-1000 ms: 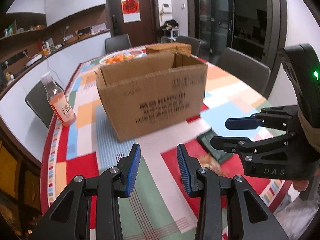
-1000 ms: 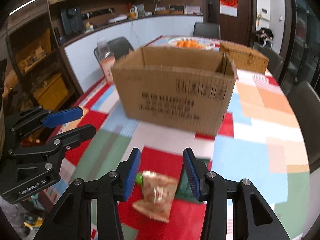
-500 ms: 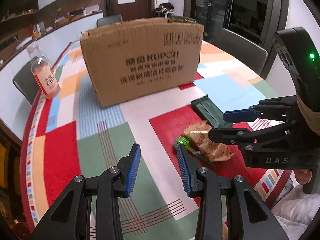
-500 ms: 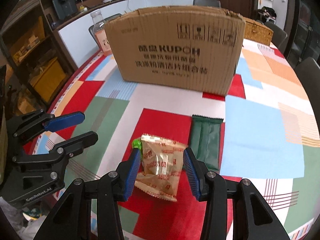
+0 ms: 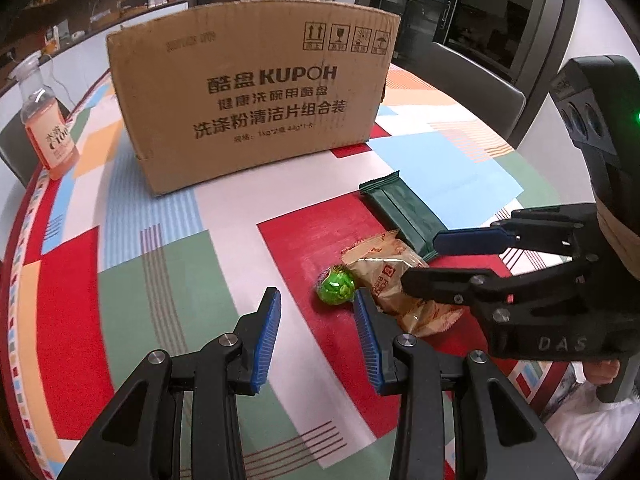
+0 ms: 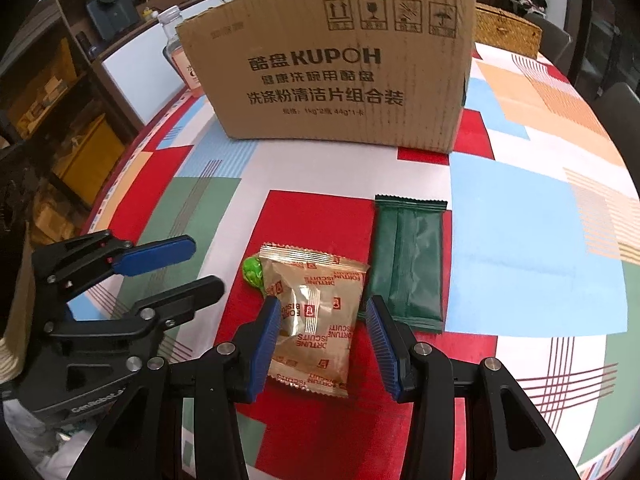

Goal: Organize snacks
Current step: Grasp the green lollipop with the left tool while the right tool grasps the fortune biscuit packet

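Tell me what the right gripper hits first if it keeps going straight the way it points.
Probably the fortune biscuit packet. It lies on the tablecloth straight ahead of the right gripper, framed by its open jaws and not gripped. The dark green packet lies just right of that line; depth is uncertain.

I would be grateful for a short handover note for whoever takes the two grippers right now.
Left gripper: open, empty, above the tablecloth beside the green candy.
Right gripper: open, straddling the biscuit packet, apparently not pressing it.
Snacks: candy touches the packet's left edge; dark green bar lies just right of it, all in front of the cardboard box.
Done: no snack is picked up yet.
Left: grip each snack, presumably into the box.
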A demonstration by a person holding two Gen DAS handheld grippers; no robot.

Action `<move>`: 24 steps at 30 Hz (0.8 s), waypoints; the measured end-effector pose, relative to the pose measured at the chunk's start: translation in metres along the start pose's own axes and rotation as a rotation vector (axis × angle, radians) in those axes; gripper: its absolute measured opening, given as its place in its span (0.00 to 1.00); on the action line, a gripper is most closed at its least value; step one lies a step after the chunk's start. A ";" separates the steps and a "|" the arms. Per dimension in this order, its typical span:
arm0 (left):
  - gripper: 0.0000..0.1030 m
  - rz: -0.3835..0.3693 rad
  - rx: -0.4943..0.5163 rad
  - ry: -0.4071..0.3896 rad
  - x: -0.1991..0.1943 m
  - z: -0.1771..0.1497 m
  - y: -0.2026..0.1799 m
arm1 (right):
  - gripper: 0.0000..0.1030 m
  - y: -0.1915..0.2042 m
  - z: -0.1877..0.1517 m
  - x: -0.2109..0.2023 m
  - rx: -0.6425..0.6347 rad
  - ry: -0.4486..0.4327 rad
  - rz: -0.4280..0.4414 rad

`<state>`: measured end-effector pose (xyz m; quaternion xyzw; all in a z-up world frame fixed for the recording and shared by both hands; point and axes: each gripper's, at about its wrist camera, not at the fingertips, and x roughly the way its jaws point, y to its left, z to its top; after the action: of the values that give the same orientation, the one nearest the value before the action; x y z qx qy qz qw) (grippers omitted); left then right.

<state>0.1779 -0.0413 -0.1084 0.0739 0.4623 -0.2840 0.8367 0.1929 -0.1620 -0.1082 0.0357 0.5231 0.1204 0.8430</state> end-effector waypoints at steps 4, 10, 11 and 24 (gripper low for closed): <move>0.36 -0.016 -0.007 0.013 0.011 0.003 0.000 | 0.44 -0.002 -0.001 0.005 0.009 0.014 0.014; 0.35 -0.031 -0.013 0.027 0.024 0.006 -0.001 | 0.44 -0.007 -0.003 0.009 0.034 0.025 0.039; 0.34 -0.035 -0.015 0.031 0.026 0.006 0.000 | 0.44 -0.007 -0.003 0.008 0.035 0.026 0.037; 0.26 -0.058 -0.028 0.049 0.038 0.009 -0.002 | 0.44 -0.015 -0.005 0.011 0.068 0.039 0.055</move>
<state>0.1988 -0.0613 -0.1341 0.0558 0.4885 -0.2997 0.8176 0.1956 -0.1740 -0.1231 0.0764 0.5419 0.1265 0.8274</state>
